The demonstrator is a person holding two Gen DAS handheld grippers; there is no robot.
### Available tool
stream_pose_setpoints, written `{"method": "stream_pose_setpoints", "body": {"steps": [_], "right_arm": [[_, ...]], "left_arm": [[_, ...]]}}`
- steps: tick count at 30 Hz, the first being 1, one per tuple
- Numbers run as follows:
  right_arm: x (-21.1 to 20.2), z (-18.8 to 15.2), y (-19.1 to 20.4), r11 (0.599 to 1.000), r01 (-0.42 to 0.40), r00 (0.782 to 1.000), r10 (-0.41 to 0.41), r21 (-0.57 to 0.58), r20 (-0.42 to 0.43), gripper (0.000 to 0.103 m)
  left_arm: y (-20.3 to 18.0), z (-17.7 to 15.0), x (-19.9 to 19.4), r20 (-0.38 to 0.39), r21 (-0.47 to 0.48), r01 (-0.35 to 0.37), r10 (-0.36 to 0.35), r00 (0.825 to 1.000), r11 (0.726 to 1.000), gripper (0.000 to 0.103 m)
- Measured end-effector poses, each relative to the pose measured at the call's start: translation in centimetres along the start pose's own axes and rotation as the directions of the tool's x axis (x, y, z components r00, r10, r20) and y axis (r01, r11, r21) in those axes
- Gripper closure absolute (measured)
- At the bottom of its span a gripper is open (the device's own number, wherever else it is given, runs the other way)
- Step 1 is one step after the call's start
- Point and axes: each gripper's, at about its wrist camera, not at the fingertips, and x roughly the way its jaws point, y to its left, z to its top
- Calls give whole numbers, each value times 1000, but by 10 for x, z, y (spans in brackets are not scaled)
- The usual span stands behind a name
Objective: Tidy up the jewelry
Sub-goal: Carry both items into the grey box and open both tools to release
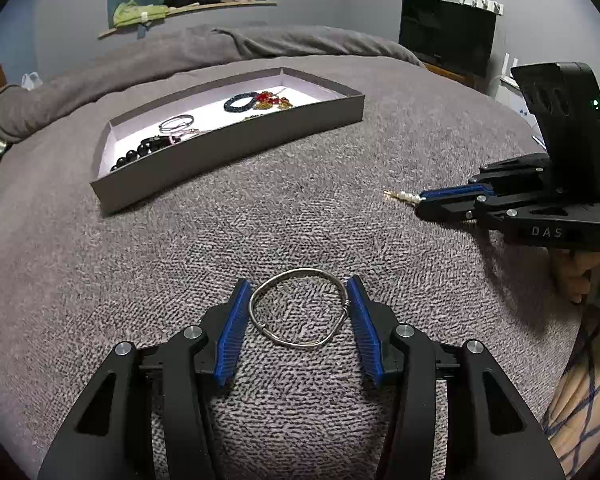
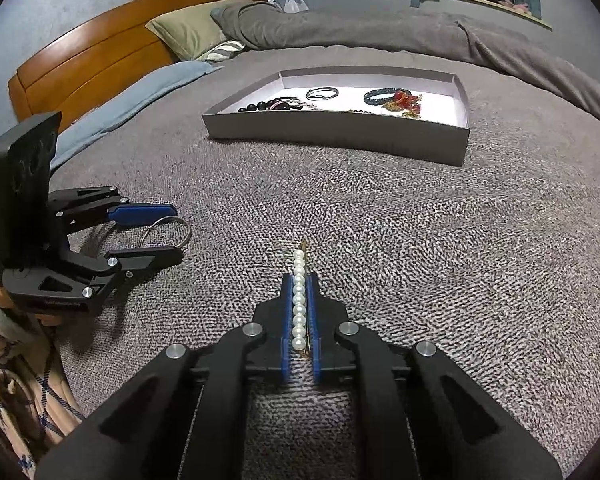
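Reporting from the left wrist view first: my left gripper (image 1: 298,286) is standing about half open, and the silver wire bangle (image 1: 298,308) is lying flat on the grey bedspread (image 1: 300,220) between its blue pads (image 1: 232,328). Both pads are sitting right against the bangle's outer edges. From the right wrist view the same bangle (image 2: 168,232) is appearing between the left gripper's (image 2: 174,234) two fingers, close to their tips. I am therefore recording the bangle as pinched across its width, though the pressure itself cannot be confirmed.

Turning to my right gripper (image 2: 299,278): its jaws are drawn nearly together on a pearl bar pin (image 2: 299,300). The row of white pearls is running lengthwise down the narrow gap, with the blue pads (image 2: 286,320) pressing at either side. A few pearls and a thin gold tip are sticking out beyond the fingertips, low over the bedspread. In the left wrist view that same pearl end (image 1: 404,196) is projecting from the right gripper (image 1: 422,200).

The grey jewelry tray (image 1: 228,152) is sitting farther up the bed, well apart from both grippers. Inside it I am noting black beads (image 1: 140,152), a silver ring-shaped bangle (image 1: 176,123), a dark beaded bracelet (image 1: 240,102) and a red and gold piece (image 1: 270,101). A bare hand (image 1: 580,276) is gripping the right gripper's handle.
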Motion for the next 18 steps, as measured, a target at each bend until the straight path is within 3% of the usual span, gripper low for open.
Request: {"method": "stream_pose_setpoints", "body": {"steps": [18], "right_arm": [[-24, 16, -6, 999, -15, 994, 9, 50, 113, 96]], "left_arm": [[20, 25, -24, 82, -29, -25, 27, 996, 999, 53]]}}
